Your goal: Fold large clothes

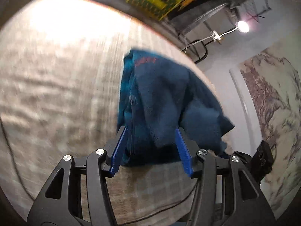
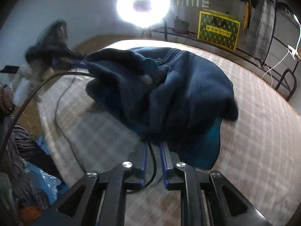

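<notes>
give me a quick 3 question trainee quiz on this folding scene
1. True or false: the left gripper has its jaws apart, with the blue garment bunched between them.
2. What does the garment rest on? A) mat B) bare floor C) chair
3. Which gripper is nearly closed at the garment's edge?

Key
1. True
2. A
3. The right gripper; whether it actually pinches cloth is hidden, and a black cable runs between its fingers.

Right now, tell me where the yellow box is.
The yellow box sits on the dark metal rack past the far edge of the bed, upper right in the right wrist view, right of the ring light.
</notes>
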Motion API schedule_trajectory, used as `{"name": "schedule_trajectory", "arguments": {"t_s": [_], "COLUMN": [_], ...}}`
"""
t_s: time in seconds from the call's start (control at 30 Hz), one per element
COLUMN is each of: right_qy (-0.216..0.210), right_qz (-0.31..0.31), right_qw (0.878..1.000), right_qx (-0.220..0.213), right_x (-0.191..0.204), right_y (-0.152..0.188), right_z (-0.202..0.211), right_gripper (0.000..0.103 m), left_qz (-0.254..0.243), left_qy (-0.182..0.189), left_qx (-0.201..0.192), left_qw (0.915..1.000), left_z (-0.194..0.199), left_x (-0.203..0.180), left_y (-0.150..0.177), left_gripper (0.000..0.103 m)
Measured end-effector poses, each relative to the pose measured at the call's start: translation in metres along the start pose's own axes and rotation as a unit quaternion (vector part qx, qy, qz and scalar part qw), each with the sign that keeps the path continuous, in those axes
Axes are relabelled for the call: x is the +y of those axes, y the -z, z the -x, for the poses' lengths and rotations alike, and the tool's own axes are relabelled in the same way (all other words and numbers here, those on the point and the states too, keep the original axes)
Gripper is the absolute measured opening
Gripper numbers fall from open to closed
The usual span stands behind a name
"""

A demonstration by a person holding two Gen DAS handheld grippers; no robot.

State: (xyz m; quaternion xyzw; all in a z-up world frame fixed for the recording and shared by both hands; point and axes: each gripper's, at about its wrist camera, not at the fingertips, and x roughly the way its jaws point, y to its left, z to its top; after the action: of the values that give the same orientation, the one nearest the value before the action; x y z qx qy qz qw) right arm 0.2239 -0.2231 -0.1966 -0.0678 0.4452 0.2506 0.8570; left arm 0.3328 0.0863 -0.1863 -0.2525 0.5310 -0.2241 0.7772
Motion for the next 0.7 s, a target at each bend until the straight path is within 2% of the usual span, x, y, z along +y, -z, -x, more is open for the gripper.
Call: {"name": "schedule_trajectory", "arguments": {"t_s": [0.03,0.07,0.13,0.2,0.27,0.3,0.33,0.4,0.53,0.57,0.63,0.7], "right_qy": [-0.008,-0.02,-0.043,-0.052,-0.048,-0.049,-0.05,-0.063,-0.126,-0.133,-0.142,-0.147], "right_qz": [-0.004,-0.012,-0.053,-0.121,-0.187,-0.221,-0.252,-0.304,-0.377,-0.389,-0.409,-0.419], "right_qw": [1.0,0.999,0.995,0.985,0.975,0.968,0.96,0.945,0.912,0.906,0.896,0.891], "right_qx": [-0.014,-0.032,-0.073,-0.109,-0.115,-0.112,-0.108,-0.103,-0.098,-0.098,-0.096,-0.093], "right_x": [-0.004,-0.011,-0.028,-0.057,-0.082,-0.096,-0.109,-0.131,-0.155,-0.159,-0.164,-0.166], "right_y": [-0.001,-0.002,-0.005,-0.007,-0.008,-0.008,-0.007,-0.006,-0.007,-0.007,-0.009,-0.011], "right_z": [0.011,0.02,0.044,0.059,0.061,0.058,0.053,0.042,0.021,0.018,0.01,0.003], "right_gripper": [0.038,0.044,0.072,0.08,0.08,0.081,0.08,0.08,0.08,0.08,0.08,0.08], "left_qz": [0.01,0.018,0.021,0.019,0.015,0.012,0.01,0.009,0.013,0.016,0.018,0.023], "left_qy": [0.005,0.01,0.012,0.011,0.011,0.013,0.011,0.014,0.006,0.009,0.014,0.015], "left_qx": [0.006,0.008,0.008,0.006,0.006,0.006,0.006,0.012,0.01,0.011,0.008,0.007], "left_qw": [0.9999,0.9998,0.9997,0.9997,0.9998,0.9998,0.9999,0.9998,0.9998,0.9998,0.9997,0.9996], "left_z": [-0.004,-0.007,-0.01,-0.011,-0.014,-0.015,-0.016,-0.019,-0.018,-0.017,-0.015,-0.016], "left_x": [0.002,0.003,0.002,-0.002,-0.006,-0.008,-0.009,-0.012,-0.011,-0.012,-0.012,-0.01], "left_y": [0.003,0.005,0.006,0.007,0.006,0.005,0.004,0.002,0.0,0.0,-0.001,-0.002], "left_gripper": [0.053,0.053,0.053,0.053,0.052,0.044,0.03,0.024,0.026,0.029,0.048,0.051]}}
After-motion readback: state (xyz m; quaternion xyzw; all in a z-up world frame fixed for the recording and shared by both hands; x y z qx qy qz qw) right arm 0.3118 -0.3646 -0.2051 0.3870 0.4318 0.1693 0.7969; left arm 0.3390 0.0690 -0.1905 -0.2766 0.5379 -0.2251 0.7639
